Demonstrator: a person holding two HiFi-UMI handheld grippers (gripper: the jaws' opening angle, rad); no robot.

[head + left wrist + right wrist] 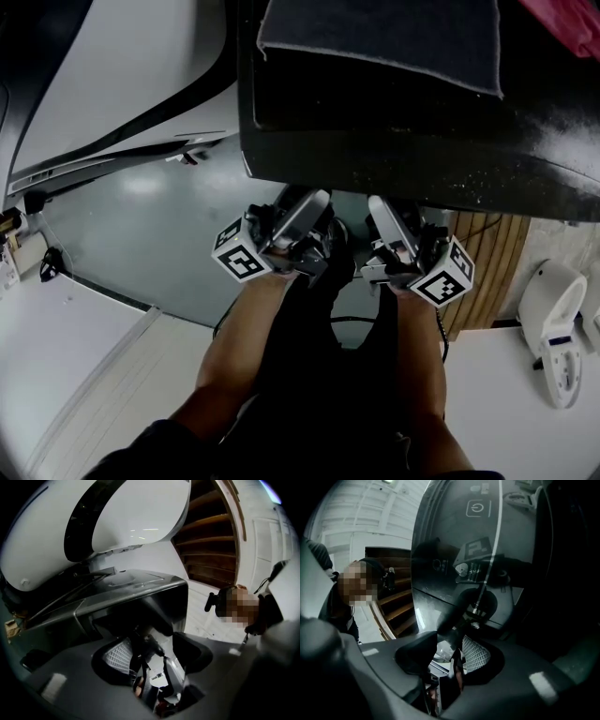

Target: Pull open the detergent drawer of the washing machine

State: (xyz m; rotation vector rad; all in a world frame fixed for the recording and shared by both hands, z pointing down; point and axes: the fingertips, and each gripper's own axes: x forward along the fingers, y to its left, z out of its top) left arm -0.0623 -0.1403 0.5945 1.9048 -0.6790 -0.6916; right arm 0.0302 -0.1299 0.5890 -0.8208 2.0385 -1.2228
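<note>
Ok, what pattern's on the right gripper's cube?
The cube bears black-and-white square markers, clearest in head view.

From up here I see a pale grey-green floor (141, 225), with a white boarded surface (84, 375) along its near left edge. On the far side is the washing machine (394, 141). A dark grey cloth (384, 37) lies flat on its dark top, and something pink-red (567, 17) sits at the far right corner. A slatted wooden panel (487, 267) is down at the right, beside the floor.
</note>
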